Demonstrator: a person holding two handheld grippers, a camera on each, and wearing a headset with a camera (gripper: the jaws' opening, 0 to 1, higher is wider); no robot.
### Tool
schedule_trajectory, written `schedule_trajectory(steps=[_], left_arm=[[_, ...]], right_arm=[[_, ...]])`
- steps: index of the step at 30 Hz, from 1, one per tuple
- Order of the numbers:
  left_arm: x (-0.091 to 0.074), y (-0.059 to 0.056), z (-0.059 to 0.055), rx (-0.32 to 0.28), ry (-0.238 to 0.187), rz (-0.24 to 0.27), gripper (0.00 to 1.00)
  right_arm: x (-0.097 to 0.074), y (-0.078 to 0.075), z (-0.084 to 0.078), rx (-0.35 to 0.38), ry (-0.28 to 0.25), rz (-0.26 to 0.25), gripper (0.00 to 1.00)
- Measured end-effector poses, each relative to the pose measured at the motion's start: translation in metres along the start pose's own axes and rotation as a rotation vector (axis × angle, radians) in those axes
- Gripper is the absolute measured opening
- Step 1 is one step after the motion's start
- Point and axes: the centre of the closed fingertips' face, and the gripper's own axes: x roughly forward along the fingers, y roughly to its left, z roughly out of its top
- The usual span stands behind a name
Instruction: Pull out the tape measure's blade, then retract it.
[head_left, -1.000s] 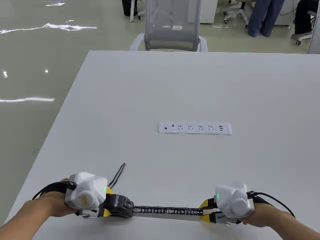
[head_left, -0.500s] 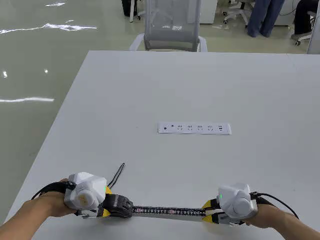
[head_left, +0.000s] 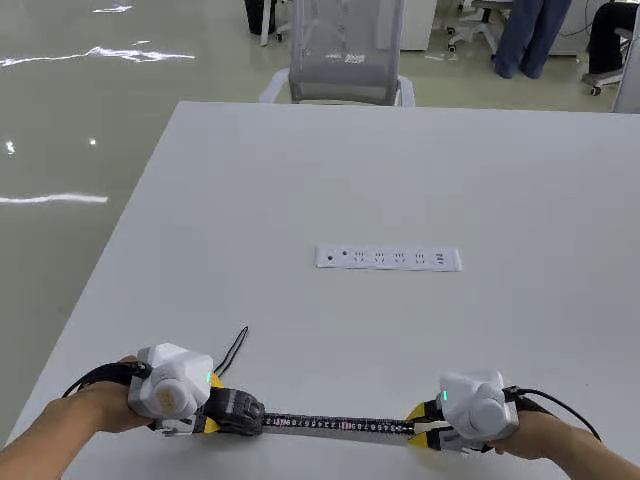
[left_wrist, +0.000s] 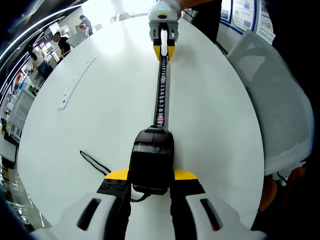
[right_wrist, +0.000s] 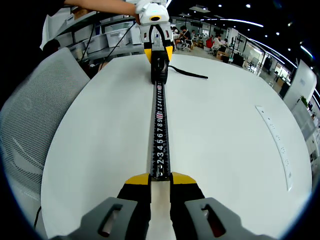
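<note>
At the lower left of the head view, the left gripper (head_left: 213, 403) sits where it sat a second ago. Its jaws are pressed onto the black case of the tape measure (head_left: 237, 411), which rests on the white surface (head_left: 400, 170). The left gripper view shows the case clamped between the yellow tips, with its wrist strap (left_wrist: 92, 161) trailing off to one side.

From the mouth of the case the blade (head_left: 335, 423) runs rightward along the bottom of the head view, lying low over the surface with its printed scale facing up.

At the lower right, the right gripper (head_left: 416, 425) is what has changed. Over the last second it has slid a little further toward the right edge of the head view, so more blade now shows between the two grippers. The power strip (head_left: 388, 258) in the middle of the head view has hardly shifted, which suggests a real move and not camera drift. In the right gripper view the jaws pinch the free end of the blade between the yellow tips, and the scale runs straight up the frame to the case.

The pull-out is therefore under way and already well along. The blade looks straight, with no kink. Retracting it is not yet begun, and it will likely need the right gripper to bring the end back toward the case under control.
</note>
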Motion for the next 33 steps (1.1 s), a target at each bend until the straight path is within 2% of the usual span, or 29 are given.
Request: schedule_trajectory(steps=[23,27,33], left_arm=[[0.0009,0.0005,0.0006,-0.003,0.007,-0.005,0.26],[0.0011,0.0008,0.0007,-0.011,0.007,-0.005,0.26],[0.0012,0.0005,0.0002,-0.019,0.005,-0.006,0.26]], right_arm=[[0.0009,-0.0002,-0.0031,0.001,0.039,0.005,0.13],[0.005,-0.0033,-0.0074,-0.024,0.073,-0.02,0.14],[0.0021,-0.0066,-0.0068,-0.001,0.061,-0.047,0.18]])
